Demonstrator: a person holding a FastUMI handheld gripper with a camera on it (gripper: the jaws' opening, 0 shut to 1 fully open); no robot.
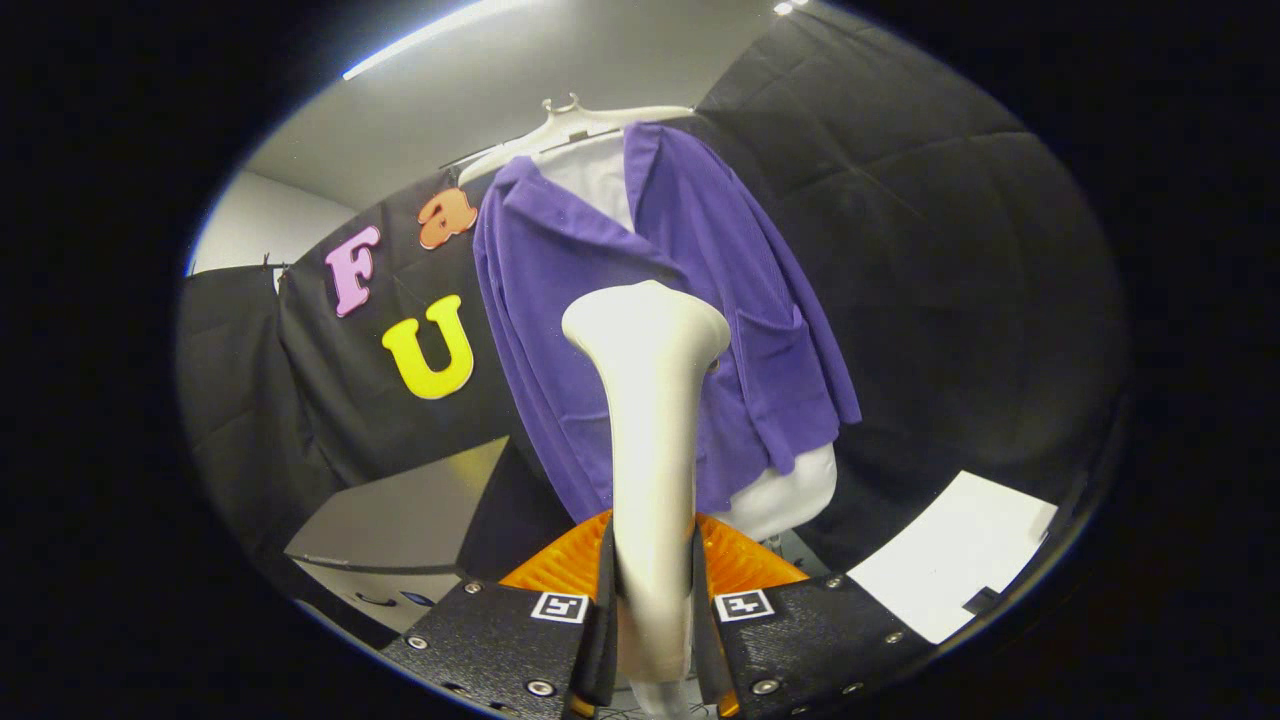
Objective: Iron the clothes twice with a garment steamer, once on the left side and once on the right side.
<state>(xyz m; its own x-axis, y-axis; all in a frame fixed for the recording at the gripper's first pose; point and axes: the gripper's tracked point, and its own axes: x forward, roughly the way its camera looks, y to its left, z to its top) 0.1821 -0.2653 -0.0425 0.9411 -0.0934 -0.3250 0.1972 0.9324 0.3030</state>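
Observation:
A purple jacket [690, 300] hangs over a white shirt [600, 180] on a white hanger [570, 125], beyond the fingers. My gripper [655, 590] is shut on the handle of a cream garment steamer [650, 430]. The steamer stands upright between the fingers. Its flared head [645, 325] is in front of the jacket's middle, near the front opening; I cannot tell whether it touches the cloth. The white shirt's hem [790, 495] shows below the jacket's lower edge.
A grey box-like surface [400, 520] lies low to the left of the fingers. A white sheet [950, 570] lies low to the right. Black cloth walls stand behind and to both sides of the garment. A ceiling light strip [420, 40] runs overhead.

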